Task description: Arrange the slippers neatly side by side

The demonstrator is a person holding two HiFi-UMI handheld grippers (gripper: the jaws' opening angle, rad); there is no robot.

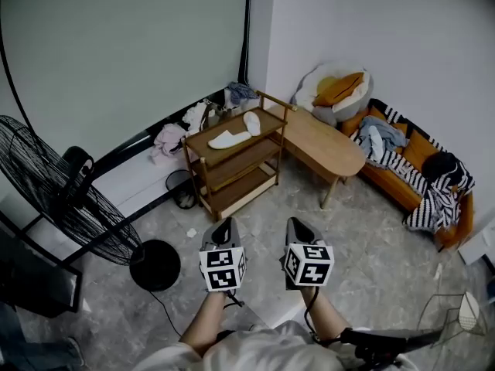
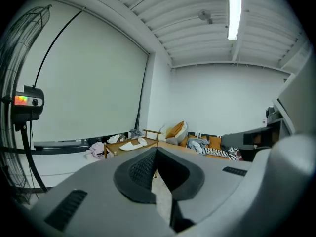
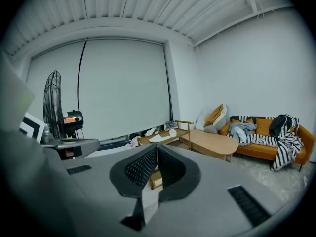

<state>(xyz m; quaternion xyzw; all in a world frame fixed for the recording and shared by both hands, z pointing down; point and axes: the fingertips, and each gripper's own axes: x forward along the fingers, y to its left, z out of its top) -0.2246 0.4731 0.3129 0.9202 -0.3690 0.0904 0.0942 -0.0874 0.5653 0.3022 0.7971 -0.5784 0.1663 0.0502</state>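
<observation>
- 2 white slippers are seen on the top level of a wood shelf point(image 1: 272, 127), at the back of the room by the wall.
- The 1st slipper point(image 1: 229, 139) is laid long-ways near the left front of that level.
- The 2nd slipper point(image 1: 252, 123) is laid just beside the 1st one's tip but turned a diff. way, so the pair is not lined up. Whether the 2 touch can't be told.
- The left tongs point(image 1: 223, 224) are held low over the grey floor point(image 1: 371, 246), well apart from the shelf. In the left gripper view the black pads point(image 2: 143, 169) are pressed tog. at the tip w/ nothing betw. them, so they are clenched and empty.
- The right tongs point(image 1: 298, 224) are held just beside the left ones and pointed the same way, twd the shelf. In the right gripper view the pads point(image 3: 140, 167) are also squeezed tog. w/ nothing inside.
- A big black fan point(image 1: 46, 176) is stood on the floor at the left.
- A wood tabletop point(image 1: 321, 141) is set just to the right of the shelf.
- An orange sofa point(image 1: 402, 178) w/ a stripy blanket on it is placed by the right wall.
</observation>
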